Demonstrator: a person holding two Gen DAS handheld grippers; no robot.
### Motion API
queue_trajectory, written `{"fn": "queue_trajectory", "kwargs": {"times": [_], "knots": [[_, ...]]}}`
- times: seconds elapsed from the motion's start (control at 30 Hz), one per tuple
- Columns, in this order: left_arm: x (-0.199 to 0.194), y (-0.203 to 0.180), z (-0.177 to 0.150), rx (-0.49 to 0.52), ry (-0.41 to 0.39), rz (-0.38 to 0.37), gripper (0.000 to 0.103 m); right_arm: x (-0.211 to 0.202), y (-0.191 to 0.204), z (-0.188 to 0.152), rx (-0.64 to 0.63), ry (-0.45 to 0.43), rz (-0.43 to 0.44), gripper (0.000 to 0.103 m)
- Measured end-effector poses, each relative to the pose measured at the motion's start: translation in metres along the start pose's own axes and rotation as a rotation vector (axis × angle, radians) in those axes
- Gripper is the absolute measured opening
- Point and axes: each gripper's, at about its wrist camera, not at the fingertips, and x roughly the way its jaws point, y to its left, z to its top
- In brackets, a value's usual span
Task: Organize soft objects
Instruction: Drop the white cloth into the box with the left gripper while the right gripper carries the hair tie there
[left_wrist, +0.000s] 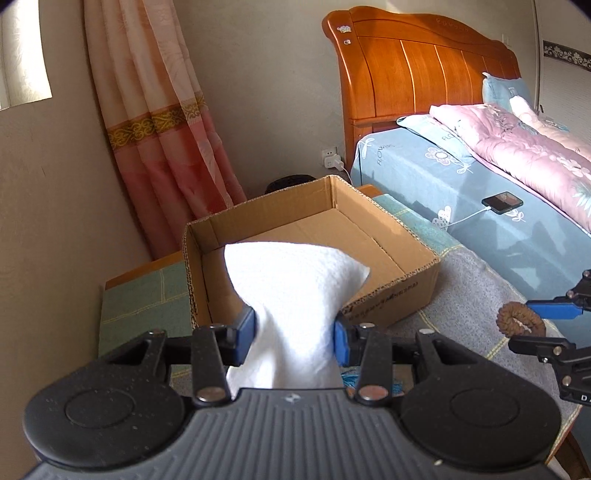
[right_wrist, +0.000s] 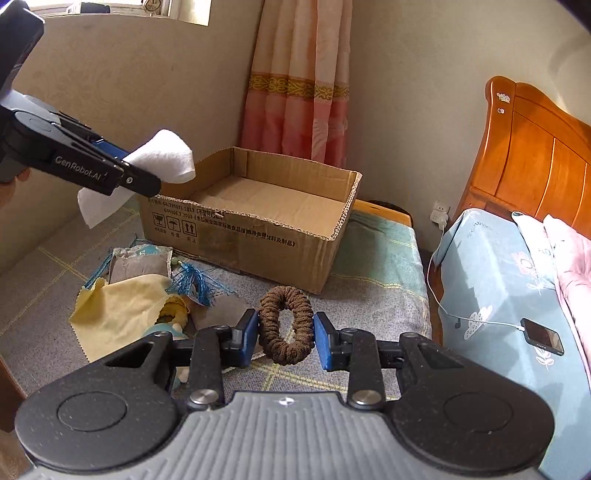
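Note:
My left gripper (left_wrist: 295, 328) is shut on a white cloth (left_wrist: 295, 280), which it holds in the air just in front of the open cardboard box (left_wrist: 388, 302). In the right wrist view the left gripper (right_wrist: 142, 179) and the white cloth (right_wrist: 166, 158) hang above the box's (right_wrist: 240, 236) left corner. My right gripper (right_wrist: 285, 334) is shut on a brown scrunchie (right_wrist: 269, 306), lifted off the grey blanket near the box's front wall. In the left wrist view the right gripper (left_wrist: 546, 321) and the scrunchie (left_wrist: 504, 314) sit at the far right. Nothing lies inside the box.
On the blanket left of my right gripper lie a yellow cloth (right_wrist: 118, 314), a grey pouch with blue tassels (right_wrist: 140, 266) and a small toy half under the cloth. A bed (right_wrist: 498, 280) with a charging phone (right_wrist: 543, 338) stands to the right. A curtain (right_wrist: 295, 92) hangs behind the box.

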Motion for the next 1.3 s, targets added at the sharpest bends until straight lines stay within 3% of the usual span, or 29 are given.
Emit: {"fn": "queue_trajectory", "kwargs": {"times": [0.2, 0.4, 0.47, 0.57, 0.6, 0.87, 0.97, 1.13, 1.3], "knots": [[0.055, 0.029, 0.04, -0.021, 0.021, 0.032, 0.042, 0.014, -0.013, 0.016, -0.004, 0.002, -0.015, 0.037], [0.103, 0.048, 0.058, -0.052, 0.057, 0.058, 0.043, 0.031, -0.02, 0.031, -0.014, 0.009, -0.026, 0.037], [0.116, 0.052, 0.059, -0.067, 0.053, 0.073, 0.05, 0.036, -0.021, 0.034, -0.018, 0.011, -0.025, 0.037], [0.128, 0.058, 0.059, -0.088, 0.029, 0.111, 0.083, 0.045, -0.022, 0.04, -0.024, 0.021, -0.028, 0.037], [0.128, 0.058, 0.058, -0.086, 0.018, 0.123, 0.084, 0.047, -0.021, 0.041, -0.028, 0.023, -0.03, 0.037], [0.1, 0.071, 0.052, -0.109, -0.008, 0.094, 0.085, 0.053, -0.014, 0.052, -0.048, 0.026, -0.031, 0.038], [0.079, 0.07, 0.044, -0.114, -0.007, 0.084, 0.091, 0.051, -0.009, 0.058, -0.057, 0.018, -0.028, 0.037], [0.039, 0.059, 0.02, -0.114, -0.002, 0.078, 0.094, 0.049, -0.004, 0.071, -0.062, 0.001, -0.016, 0.038], [0.006, 0.046, -0.012, -0.176, 0.006, 0.095, 0.095, 0.057, -0.004, 0.087, -0.044, -0.008, 0.002, 0.038]]}}
